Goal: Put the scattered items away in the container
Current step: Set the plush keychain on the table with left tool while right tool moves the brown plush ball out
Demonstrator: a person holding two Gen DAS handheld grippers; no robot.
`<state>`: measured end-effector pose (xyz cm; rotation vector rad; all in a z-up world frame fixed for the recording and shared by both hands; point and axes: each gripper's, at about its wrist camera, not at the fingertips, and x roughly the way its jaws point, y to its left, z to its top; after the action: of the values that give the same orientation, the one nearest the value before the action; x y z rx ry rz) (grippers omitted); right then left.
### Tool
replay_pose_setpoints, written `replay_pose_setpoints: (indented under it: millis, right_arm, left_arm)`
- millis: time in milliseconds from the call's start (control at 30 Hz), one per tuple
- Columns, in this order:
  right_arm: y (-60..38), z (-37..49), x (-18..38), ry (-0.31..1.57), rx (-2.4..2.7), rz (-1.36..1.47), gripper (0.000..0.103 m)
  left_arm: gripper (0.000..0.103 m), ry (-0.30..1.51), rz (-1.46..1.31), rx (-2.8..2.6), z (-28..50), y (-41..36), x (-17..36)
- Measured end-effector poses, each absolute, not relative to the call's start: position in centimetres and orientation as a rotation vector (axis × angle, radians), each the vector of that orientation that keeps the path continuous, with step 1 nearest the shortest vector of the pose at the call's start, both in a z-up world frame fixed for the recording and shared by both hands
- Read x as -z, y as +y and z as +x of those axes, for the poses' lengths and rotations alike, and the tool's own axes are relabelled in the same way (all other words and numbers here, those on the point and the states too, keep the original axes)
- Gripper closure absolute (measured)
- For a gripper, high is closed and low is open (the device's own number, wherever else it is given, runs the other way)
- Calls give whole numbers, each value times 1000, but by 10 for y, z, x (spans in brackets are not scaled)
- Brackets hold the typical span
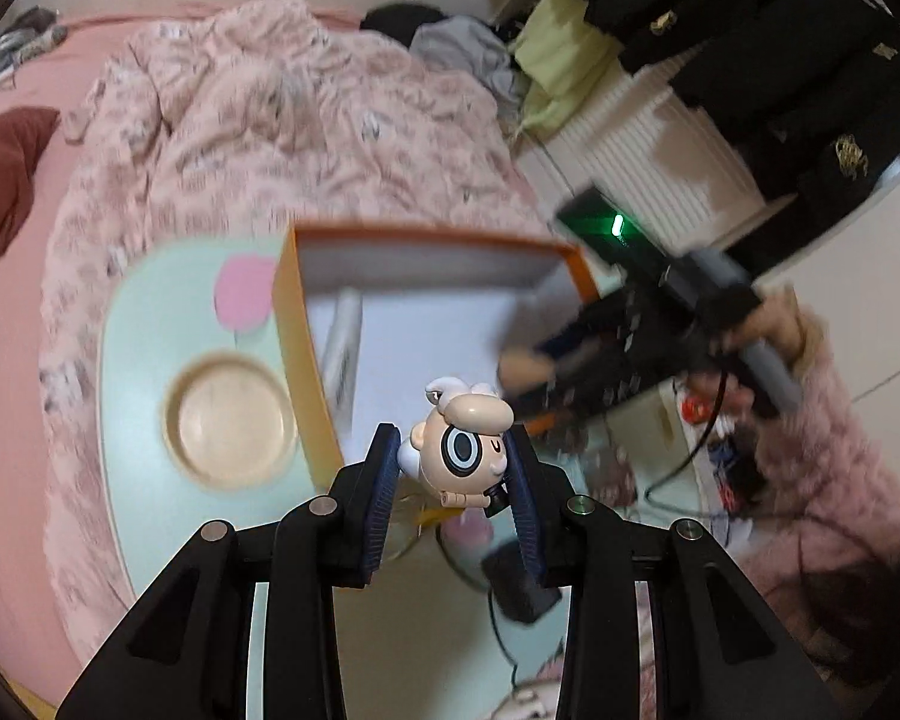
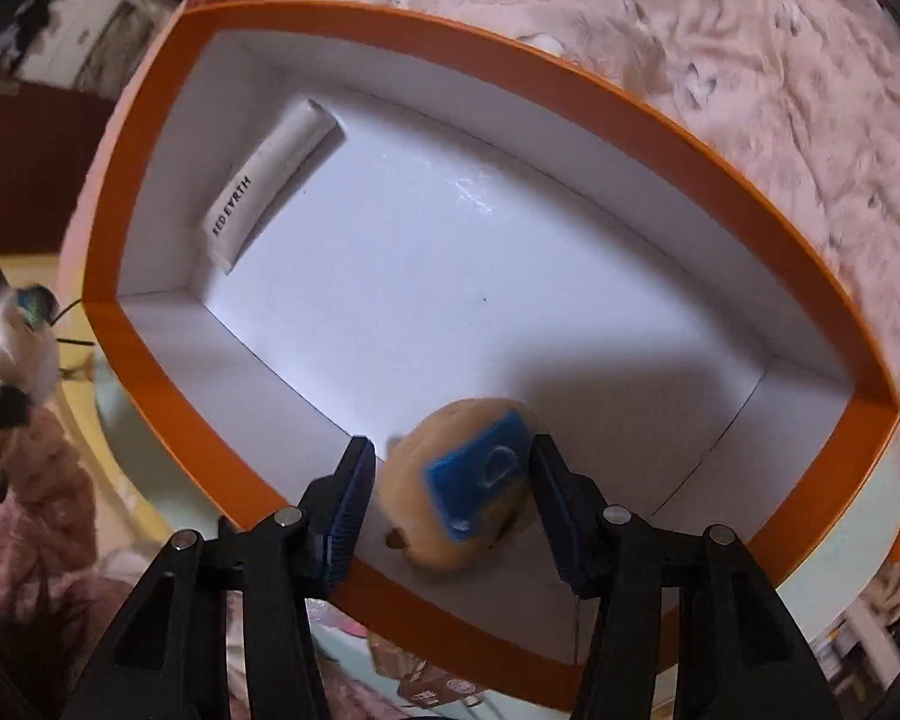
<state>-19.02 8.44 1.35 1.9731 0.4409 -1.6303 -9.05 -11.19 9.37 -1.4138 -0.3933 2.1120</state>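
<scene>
An orange box [image 2: 570, 75] with a white inside stands on a mint-green table. A white tube [image 2: 270, 186] lies in its far left corner. A tan plush toy [image 2: 414, 516] with a blue patch lies blurred on the box floor at the near wall. My right gripper [image 2: 450, 450] hangs straight over it, open, with a gap at the left pad. My left gripper [image 1: 449, 444] is shut on a small cream figurine [image 1: 468, 438] with one big eye, held at the near edge of the orange box [image 1: 294, 348]. The right gripper's black body [image 1: 648, 306] reaches over the box.
The mint-green table [image 1: 138, 396] has a round wooden recess [image 1: 228, 420] left of the box. A crumpled pink blanket [image 1: 282, 138] lies behind. A hand in a fluffy pink sleeve [image 1: 810, 420] is at right. Black cables and a dark block [image 1: 519, 588] lie near me.
</scene>
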Motion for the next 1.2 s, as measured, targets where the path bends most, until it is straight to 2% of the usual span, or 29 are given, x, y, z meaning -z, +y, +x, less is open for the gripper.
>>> replay_pose_setpoints:
  millis: [33, 67, 200, 367, 500, 733, 833, 933, 1000, 1100, 1200]
  right_arm:
    - [84, -189, -14, 480, 1659, 1971, 63]
    - [83, -187, -15, 507, 1683, 1963, 66]
    - [91, -182, -20, 479, 1758, 1925, 71]
    - [109, -172, -76, 311, 1934, 1714, 71]
    - [105, -135, -110, 275, 1889, 1611, 70]
    - [89, -78, -63, 295, 1751, 1662, 68]
    - [88, -81, -49, 316, 1746, 1676, 66]
    - [92, -82, -58, 332, 1788, 1638, 66]
    - [96, -86, -65, 302, 1797, 1625, 65]
    - [102, -95, -76, 274, 1836, 1613, 55]
    - [107, -109, -83, 217, 1804, 1650, 55]
  left_arm:
    - [67, -393, -1427, -2097, -87, -110, -89]
    - [67, -394, -1439, -2078, -82, -108, -84]
    - [67, -381, -1476, -2032, -70, -95, -65]
    - [67, -360, -1493, -2039, -61, -92, -57]
    - [67, -305, -1521, -2046, -53, -86, -50]
    - [66, -212, -1608, -2081, -47, -70, -29]
    - [66, -260, -1625, -2030, -48, -67, -26]
    - [61, -279, -1588, -2042, -49, -70, -34]
    - [51, -295, -1545, -2078, -51, -75, -44]
    - [50, -327, -1501, -2112, -53, -81, -55]
    - [50, -327, -1503, -2138, -59, -86, -60]
